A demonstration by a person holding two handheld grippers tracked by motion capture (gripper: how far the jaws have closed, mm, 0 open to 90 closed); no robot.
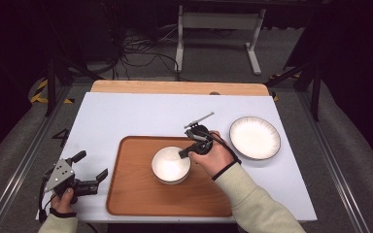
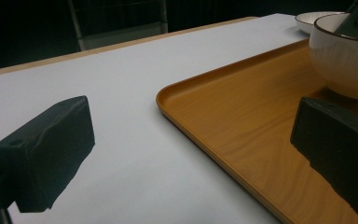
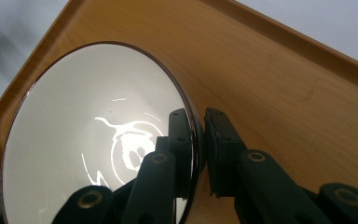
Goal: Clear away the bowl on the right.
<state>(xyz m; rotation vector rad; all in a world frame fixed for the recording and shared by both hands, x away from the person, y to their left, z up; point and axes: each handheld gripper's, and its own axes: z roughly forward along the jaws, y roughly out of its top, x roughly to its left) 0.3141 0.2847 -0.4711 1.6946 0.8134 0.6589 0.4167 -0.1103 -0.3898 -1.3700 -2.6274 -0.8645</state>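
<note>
A white bowl [image 1: 170, 165] with a dark rim stands on the wooden tray [image 1: 131, 194] near the tray's middle. My right gripper [image 1: 183, 153] is shut on the bowl's right rim; in the right gripper view one jaw lies inside the bowl [image 3: 88, 135] and the other outside, pinching the wall at my right gripper [image 3: 199, 140]. My left gripper [image 1: 90, 165] rests open at the table's front left, just left of the tray. In the left gripper view its jaws stand wide apart around my left gripper [image 2: 191, 154], with the tray [image 2: 242, 121] edge and the bowl [image 2: 345, 60] ahead.
A white plate [image 1: 254, 137] with a dark rim lies on the white table cover [image 1: 126, 116] to the right of the tray. A wooden strip [image 1: 175, 87] runs along the table's far edge. Cables and a stand sit on the floor beyond.
</note>
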